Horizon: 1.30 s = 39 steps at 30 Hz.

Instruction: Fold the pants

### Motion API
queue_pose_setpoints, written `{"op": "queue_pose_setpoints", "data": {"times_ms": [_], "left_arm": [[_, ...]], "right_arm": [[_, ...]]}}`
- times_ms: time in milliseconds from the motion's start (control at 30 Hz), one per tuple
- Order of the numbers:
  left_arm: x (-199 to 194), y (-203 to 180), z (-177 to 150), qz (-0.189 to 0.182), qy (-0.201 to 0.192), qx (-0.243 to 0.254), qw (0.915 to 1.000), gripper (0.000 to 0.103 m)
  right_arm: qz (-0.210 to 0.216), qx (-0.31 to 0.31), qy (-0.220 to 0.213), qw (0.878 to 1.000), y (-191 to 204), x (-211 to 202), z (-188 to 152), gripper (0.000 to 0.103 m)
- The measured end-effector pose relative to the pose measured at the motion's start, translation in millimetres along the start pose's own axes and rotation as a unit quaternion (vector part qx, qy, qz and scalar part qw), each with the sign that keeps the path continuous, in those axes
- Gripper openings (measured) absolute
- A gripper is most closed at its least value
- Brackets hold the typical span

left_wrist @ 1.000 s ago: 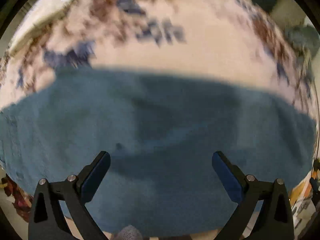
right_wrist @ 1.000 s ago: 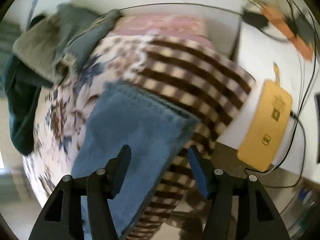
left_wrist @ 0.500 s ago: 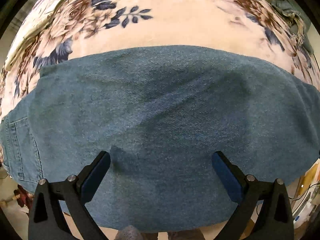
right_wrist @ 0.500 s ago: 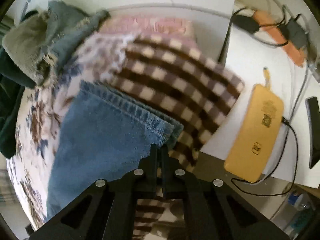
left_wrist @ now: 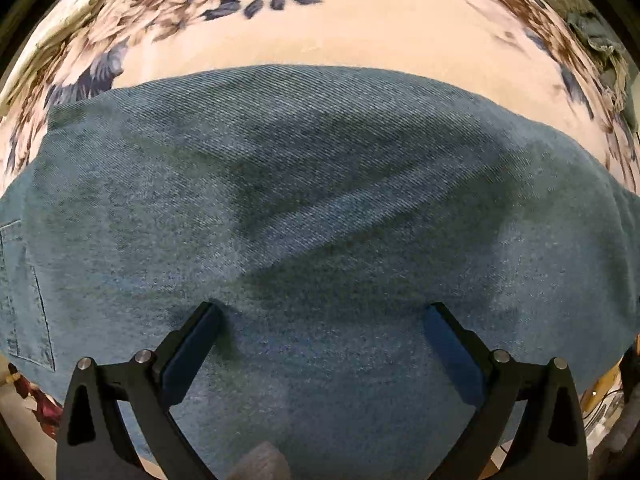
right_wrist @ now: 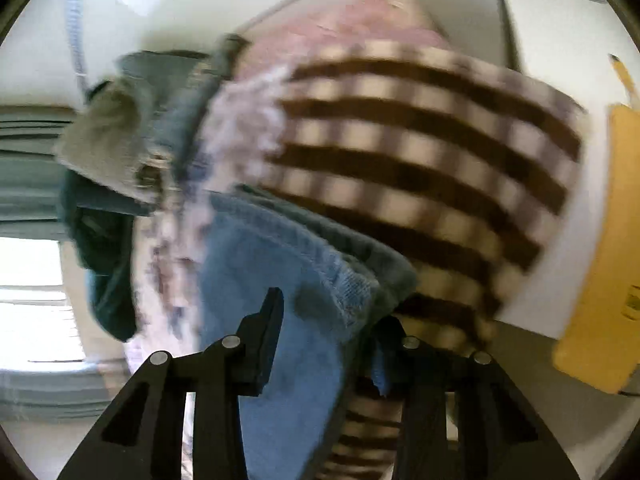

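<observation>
The blue denim pants [left_wrist: 320,208] lie flat across the lower frame on a floral bedspread [left_wrist: 360,28]; heavy, limp cloth, best pinched at the hem. The left gripper [left_wrist: 320,320] hangs wide open, empty. The right gripper [right_wrist: 328,316] is opening astride the hem corner.

Home bedroom: floral blanket [left_wrist: 360,32], checked blanket [right_wrist: 420,152], clothes heap [right_wrist: 132,128], window [right_wrist: 32,280].
</observation>
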<state>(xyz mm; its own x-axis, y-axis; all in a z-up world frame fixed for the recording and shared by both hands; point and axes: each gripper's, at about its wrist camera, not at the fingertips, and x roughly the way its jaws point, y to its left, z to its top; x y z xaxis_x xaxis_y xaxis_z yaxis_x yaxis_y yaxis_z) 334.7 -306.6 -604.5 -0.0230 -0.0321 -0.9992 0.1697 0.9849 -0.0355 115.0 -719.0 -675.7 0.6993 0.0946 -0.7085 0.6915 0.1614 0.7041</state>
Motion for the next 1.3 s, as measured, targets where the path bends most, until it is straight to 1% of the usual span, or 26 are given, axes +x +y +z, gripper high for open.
{"op": "queue_pose_setpoints", "data": {"times_ms": [33,67,100,167,200,267,300,333,367,433,500,567,633,667,733,767,867,900,933,967,1000,1100,1133,1167,1233,1300], "left_arm": [[1,4,2,-0.004,0.001,-0.001,1.0000,0.103],[1,5,2,-0.006,0.001,-0.001,1.0000,0.103],[1,8,1,-0.006,0.001,-0.004,1.0000,0.103],[2,13,3,-0.006,0.001,-0.009,0.9999,0.103],[1,14,3,-0.005,0.001,-0.011,0.9999,0.103],[3,16,5,-0.003,0.001,-0.014,0.9999,0.103],[7,13,8,-0.002,0.001,-0.016,0.9999,0.103],[8,13,8,0.000,0.000,-0.018,0.9998,0.103],[8,15,9,0.000,0.000,-0.017,0.9999,0.103],[8,17,11,-0.003,0.002,-0.018,0.9998,0.103],[-1,16,9,-0.010,0.002,-0.021,0.9997,0.103],[-12,27,7,-0.038,-0.009,-0.037,0.9986,0.103],[-27,41,5,-0.065,-0.017,-0.057,0.9961,0.103],[-34,47,3,-0.071,-0.023,-0.063,0.9952,0.103],[-56,67,-4,-0.081,-0.043,-0.079,0.9926,0.103],[-65,76,-8,-0.084,-0.052,-0.086,0.9913,0.103],[-91,115,-27,-0.092,-0.075,-0.121,0.9855,0.103],[-99,131,-35,-0.094,-0.080,-0.136,0.9831,0.103],[-112,136,-42,-0.094,-0.083,-0.148,0.9811,0.103],[-116,150,-50,-0.093,-0.086,-0.159,0.9791,0.103],[-122,162,-58,-0.092,-0.088,-0.170,0.9771,0.103],[-129,213,-81,-0.082,-0.093,-0.209,0.9700,0.103],[-126,231,-86,-0.075,-0.093,-0.218,0.9686,0.103],[-124,245,-91,-0.069,-0.091,-0.224,0.9678,0.103],[-120,275,-102,-0.055,-0.084,-0.239,0.9658,0.103],[-116,297,-111,-0.047,-0.078,-0.252,0.9635,0.103]], "right_arm": [[0.020,-0.001,0.005,1.000,1,4,-1,0.042],[0.024,-0.001,0.010,1.000,2,9,-2,0.043],[0.026,-0.002,0.017,1.000,1,19,-3,0.047],[0.031,0.005,0.026,0.999,-5,33,-3,0.047],[0.044,0.011,0.027,0.999,-6,39,-2,0.049],[0.058,0.012,0.024,0.998,-1,45,0,0.048],[0.056,0.005,0.020,0.998,4,46,1,0.031],[0.048,0.000,0.019,0.999,8,48,1,0.018],[0.038,-0.004,0.016,0.999,14,46,0,0.011],[0.017,-0.015,0.010,1.000,27,39,-4,0.011],[0.018,-0.035,0.005,0.999,49,27,-8,0.011],[0.021,-0.058,0.001,0.998,72,15,-16,0.010],[0.029,-0.101,-0.003,0.994,109,-1,-32,0.010],[0.032,-0.117,-0.002,0.993,122,-7,-40,0.010],[0.041,-0.155,0.004,0.987,158,-13,-62,0.010],[0.046,-0.179,0.010,0.983,179,-15,-79,0.010],[0.057,-0.224,0.030,0.972,217,-12,-125,0.010],[0.061,-0.240,0.045,0.968,232,-5,-149,0.010],[0.063,-0.250,0.058,0.965,240,0,-169,0.010],[0.064,-0.259,0.067,0.961,247,5,-185,0.010],[0.063,-0.282,0.086,0.954,258,17,-214,0.010],[0.046,-0.323,0.129,0.936,265,53,-284,0.010],[0.041,-0.330,0.139,0.933,261,63,-301,0.010],[0.029,-0.347,0.153,0.925,258,82,-329,0.010],[0.013,-0.367,0.175,0.914,252,108,-366,0.009],[-0.004,-0.388,0.203,0.899,243,135,-409,0.009]]}}
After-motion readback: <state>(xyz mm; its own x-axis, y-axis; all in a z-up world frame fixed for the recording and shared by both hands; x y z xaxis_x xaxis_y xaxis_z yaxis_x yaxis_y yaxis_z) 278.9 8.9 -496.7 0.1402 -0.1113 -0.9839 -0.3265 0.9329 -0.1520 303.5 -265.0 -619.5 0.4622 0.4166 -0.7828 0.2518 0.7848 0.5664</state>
